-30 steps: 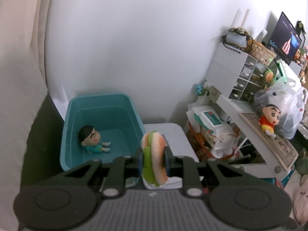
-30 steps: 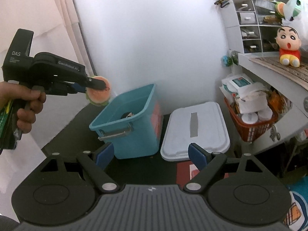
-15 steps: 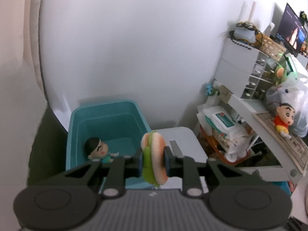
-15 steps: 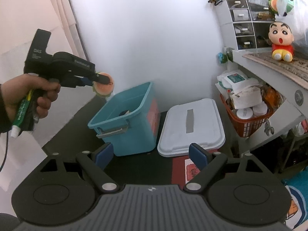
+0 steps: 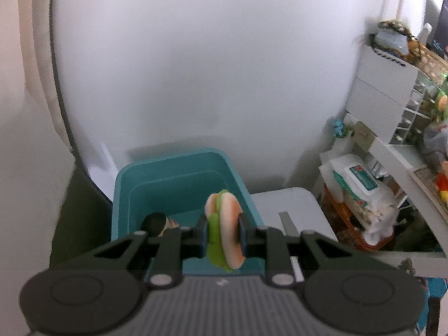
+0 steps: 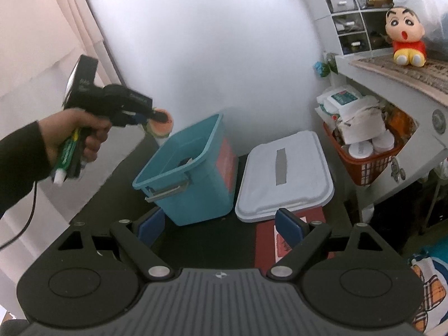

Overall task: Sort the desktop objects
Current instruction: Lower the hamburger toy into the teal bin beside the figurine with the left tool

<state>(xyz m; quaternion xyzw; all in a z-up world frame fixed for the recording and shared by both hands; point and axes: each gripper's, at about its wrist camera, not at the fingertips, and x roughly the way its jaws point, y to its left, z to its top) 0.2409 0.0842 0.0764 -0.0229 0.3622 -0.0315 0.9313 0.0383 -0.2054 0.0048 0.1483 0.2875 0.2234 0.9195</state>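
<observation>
My left gripper is shut on a toy hamburger with orange bun and green lettuce, held in the air above the near left side of a teal bin. A small dark-haired doll lies in the bin, partly hidden by the gripper. In the right wrist view the left gripper holds the hamburger above and left of the bin. My right gripper is open and empty, low in front of the bin.
A white lid lies flat right of the bin on a dark floor. A white shelf at the right carries a red-shirted doll and small drawers. An orange basket of packets sits under it. A white wall is behind.
My left gripper with the hamburger has moved back and up, away from the bin; the doll now sits half hidden behind the fingers. The right gripper stays open and has backed off slightly.
</observation>
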